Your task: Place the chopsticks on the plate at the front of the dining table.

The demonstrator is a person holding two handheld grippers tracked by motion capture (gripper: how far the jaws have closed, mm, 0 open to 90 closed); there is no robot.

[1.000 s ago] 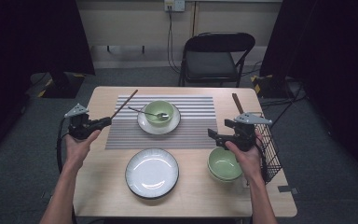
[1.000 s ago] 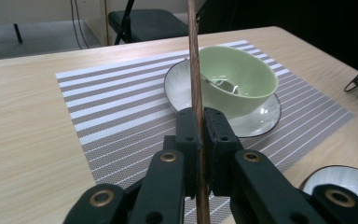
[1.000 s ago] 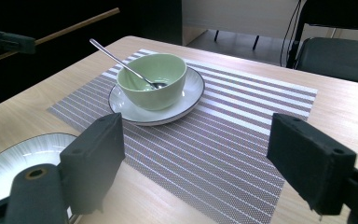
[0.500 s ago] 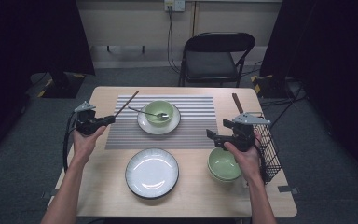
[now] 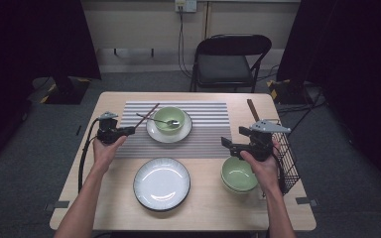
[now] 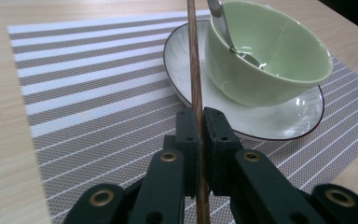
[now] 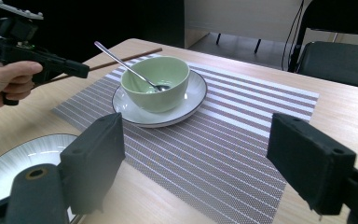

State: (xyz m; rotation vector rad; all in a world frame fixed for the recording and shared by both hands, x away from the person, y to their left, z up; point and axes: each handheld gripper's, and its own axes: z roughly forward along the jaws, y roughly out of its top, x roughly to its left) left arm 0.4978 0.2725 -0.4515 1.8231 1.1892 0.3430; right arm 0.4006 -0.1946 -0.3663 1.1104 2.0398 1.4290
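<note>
Chopsticks (image 6: 196,79) sit clamped between the black jaws of the left gripper (image 5: 128,131), which are pressed together on the brown wood with no gap showing in the left gripper view. From the high view the sticks run up and to the right from the jaws, over the left part of the striped placemat (image 5: 203,134), their far end near the mat's top left area and just beside the white saucer (image 5: 155,133). Whether the sticks touch the mat or ride above it cannot be told. On that saucer stands a green bowl (image 5: 169,117) with a metal spoon (image 5: 154,119) leaning in it, handle pointing toward the left gripper. The left hand (image 5: 104,148) wraps the gripper body at the mat's left edge, and its black cable loops down beside the forearm. The right gripper (image 5: 228,144) is held by the right hand (image 5: 263,161) at the right side of the table (image 5: 104,198), its jaws standing wide apart with nothing between them; the right gripper view looks through the gap at the mat, bowl and saucer. Just below that gripper rests a second green bowl (image 5: 238,174), empty. A white plate with a dark rim (image 5: 161,183) lies near the table's front edge, between the two forearms. A wire basket (image 5: 285,158) hangs along the table's right edge, and a black folding chair (image 5: 228,62) stands beyond the far side.
</note>
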